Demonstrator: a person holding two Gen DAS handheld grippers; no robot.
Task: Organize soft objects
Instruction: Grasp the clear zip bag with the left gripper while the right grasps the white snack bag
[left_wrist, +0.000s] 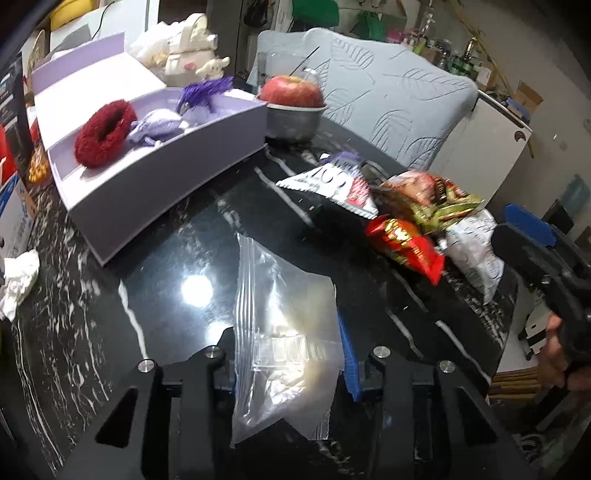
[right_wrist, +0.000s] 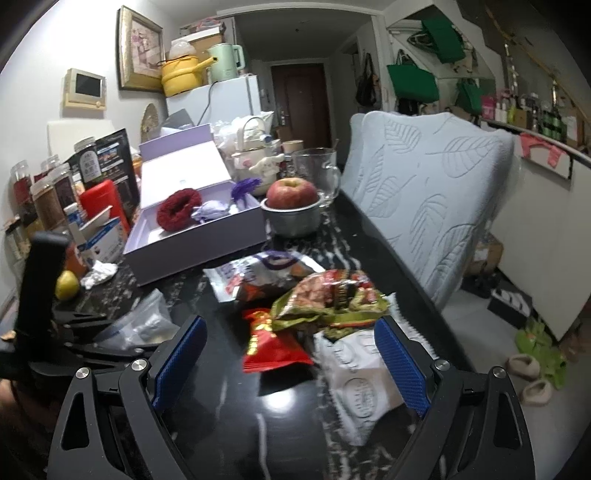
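1. My left gripper (left_wrist: 291, 354) is closed on a clear zip-seal plastic bag (left_wrist: 284, 325) with pale contents; the bag's long axis runs straight ahead along the fingers, out over the black marbled table (left_wrist: 166, 258)

2. The open lilac cardboard box (left_wrist: 155, 184) lies ahead and to the left of that bag, near but not touching; a dark red fuzzy scrunchie (left_wrist: 105, 129) and a pale purple fabric pouch (left_wrist: 157, 127) already sit inside; my left hand is clearly the nearer one to it

3. My right gripper (right_wrist: 291, 365) hangs with jaws wide apart, holding nothing; the pile of crinkled snack packets lies directly ahead between the blue pads (right_wrist: 400, 365); a red foil packet (right_wrist: 273, 350) nearest, a white printed packet (right_wrist: 362, 384) against the right pad

4. Judgement: the bag goes left-forward into the box; the right hand waits level over the packets
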